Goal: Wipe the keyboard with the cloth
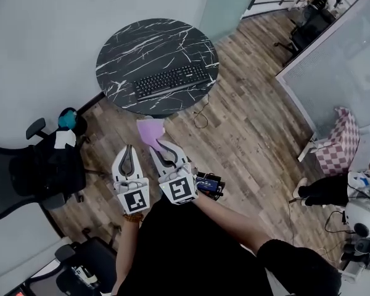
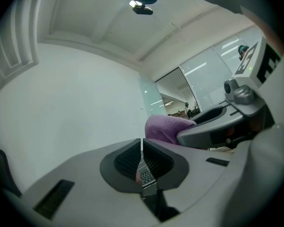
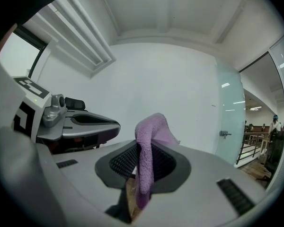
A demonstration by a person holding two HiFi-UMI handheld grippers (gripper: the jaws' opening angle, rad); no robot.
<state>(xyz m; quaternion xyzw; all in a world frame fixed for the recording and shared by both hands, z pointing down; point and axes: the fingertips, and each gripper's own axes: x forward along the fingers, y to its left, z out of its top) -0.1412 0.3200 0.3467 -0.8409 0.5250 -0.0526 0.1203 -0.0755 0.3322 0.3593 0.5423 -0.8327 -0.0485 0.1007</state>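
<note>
— Wood floor all round, and that round dark-marble counter (image 1: 120,54) against the white wall has the keyboard (image 1: 171,81) lying across it. Has the wiping begun?

— Not yet, I'd say. The person stands well back from the counter, with both tools held about level.

— Who has the cloth (image 1: 150,131)?

— The right gripper (image 1: 159,144). Its jaws are pinched on a fold of the purple cloth, which sticks out past the tips and trails down behind them.

— And the other?

— The left gripper (image 1: 128,148) is pressed together with nothing in it, just beside the right one.

— So what makes a good job of it?

— Step in close, lower the loose end flat onto the keys, and draw it along the rows lightly. I'd rest the empty gripper on the keyboard's edge so it doesn't slide.
</note>
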